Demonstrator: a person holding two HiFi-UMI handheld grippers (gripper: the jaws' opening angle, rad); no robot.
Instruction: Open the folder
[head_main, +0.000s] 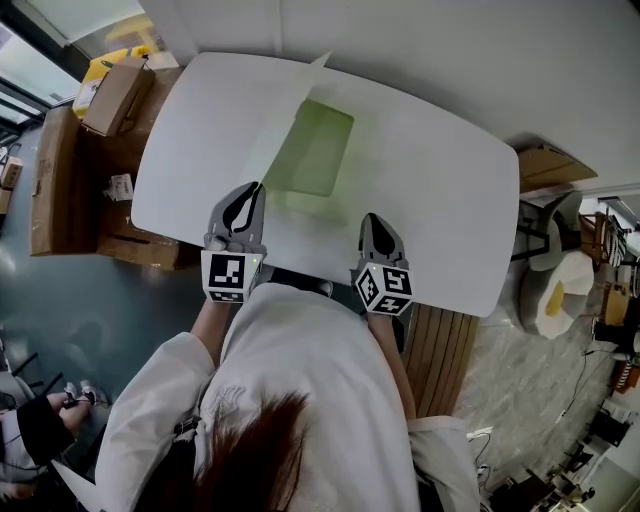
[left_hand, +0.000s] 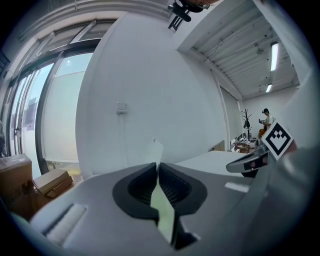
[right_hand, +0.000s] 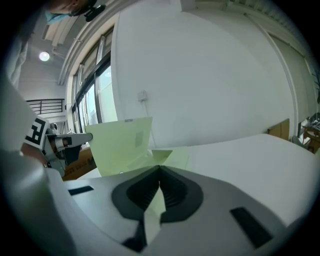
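Observation:
A pale green folder (head_main: 312, 150) lies on the white table (head_main: 450, 200), with its cover (head_main: 270, 115) lifted and leaning to the left. My left gripper (head_main: 247, 192) is at the folder's near left corner. In the left gripper view the gripper (left_hand: 156, 170) is shut on the thin edge of the cover (left_hand: 156, 150). My right gripper (head_main: 376, 222) sits at the near right, by the table's front edge. In the right gripper view that gripper (right_hand: 160, 172) is shut on a green sheet of the folder, and the raised cover (right_hand: 122, 145) stands ahead to the left.
Cardboard boxes (head_main: 60, 180) are stacked on the floor left of the table. A slatted wooden surface (head_main: 440, 350) is under my right arm. A white chair (head_main: 560, 290) stands to the right. A seated person (head_main: 30, 430) is at the lower left.

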